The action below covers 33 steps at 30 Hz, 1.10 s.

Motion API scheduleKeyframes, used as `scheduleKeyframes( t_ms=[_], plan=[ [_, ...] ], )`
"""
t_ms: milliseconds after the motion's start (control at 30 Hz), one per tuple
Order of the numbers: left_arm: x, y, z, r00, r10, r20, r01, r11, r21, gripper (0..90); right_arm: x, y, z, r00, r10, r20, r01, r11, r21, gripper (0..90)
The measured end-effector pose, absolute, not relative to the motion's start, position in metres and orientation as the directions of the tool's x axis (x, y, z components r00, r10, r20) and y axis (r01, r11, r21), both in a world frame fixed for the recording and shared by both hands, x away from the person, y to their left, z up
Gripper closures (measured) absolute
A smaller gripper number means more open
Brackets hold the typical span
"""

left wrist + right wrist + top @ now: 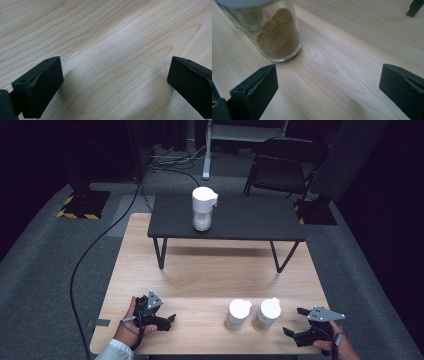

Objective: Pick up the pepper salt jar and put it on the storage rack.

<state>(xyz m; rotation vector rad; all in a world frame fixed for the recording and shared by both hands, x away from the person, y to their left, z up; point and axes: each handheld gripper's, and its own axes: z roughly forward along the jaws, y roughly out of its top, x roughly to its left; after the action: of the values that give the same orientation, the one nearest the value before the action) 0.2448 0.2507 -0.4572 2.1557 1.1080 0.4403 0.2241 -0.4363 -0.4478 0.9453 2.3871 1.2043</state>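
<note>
Two glass jars with white lids stand side by side near the front of the wooden table (210, 275), the left jar (237, 315) and the right jar (266, 313). A third white-lidded jar (204, 209) stands on the small dark table (250, 217) farther back. My right gripper (293, 321) lies just right of the pair, open, jaws wide apart with nothing between them. In the right gripper view a jar of brown powder (279, 37) stands ahead of the left jaw, outside the gap (328, 80). My left gripper (165, 316) rests on the wood at the front left, open (115, 72) and empty.
The dark table's black legs (161, 252) stand on the wooden top, leaving bare wood between them and the jars. A black cable (90, 255) runs across the grey carpet at the left. A folding chair (282, 167) stands behind.
</note>
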Motion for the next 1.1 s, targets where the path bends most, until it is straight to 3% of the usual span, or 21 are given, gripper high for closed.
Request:
scheduleKeyframes(
  t_ms=[500, 933, 1100],
  plan=[
    [0.245, 0.251, -0.457, 0.582, 0.813, -0.005, 0.589, -0.418, 0.692, 0.4, 0.195, -0.429, -0.425, -0.760, 0.647, 0.055, 0.358, 0.346, 0.867, 1.5],
    [0.244, 0.250, -0.457, 0.581, 0.814, -0.004, 0.590, -0.417, 0.692, 0.4, 0.175, -0.408, -0.445, -0.745, 0.656, 0.120, 0.410, 0.309, 0.858, 2.9],
    [0.244, 0.250, -0.457, 0.580, 0.815, -0.005, 0.590, -0.416, 0.692, 0.4, 0.165, -0.391, -0.450, -0.758, 0.644, 0.103, 0.409, 0.346, 0.845, 3.1]
  ],
)
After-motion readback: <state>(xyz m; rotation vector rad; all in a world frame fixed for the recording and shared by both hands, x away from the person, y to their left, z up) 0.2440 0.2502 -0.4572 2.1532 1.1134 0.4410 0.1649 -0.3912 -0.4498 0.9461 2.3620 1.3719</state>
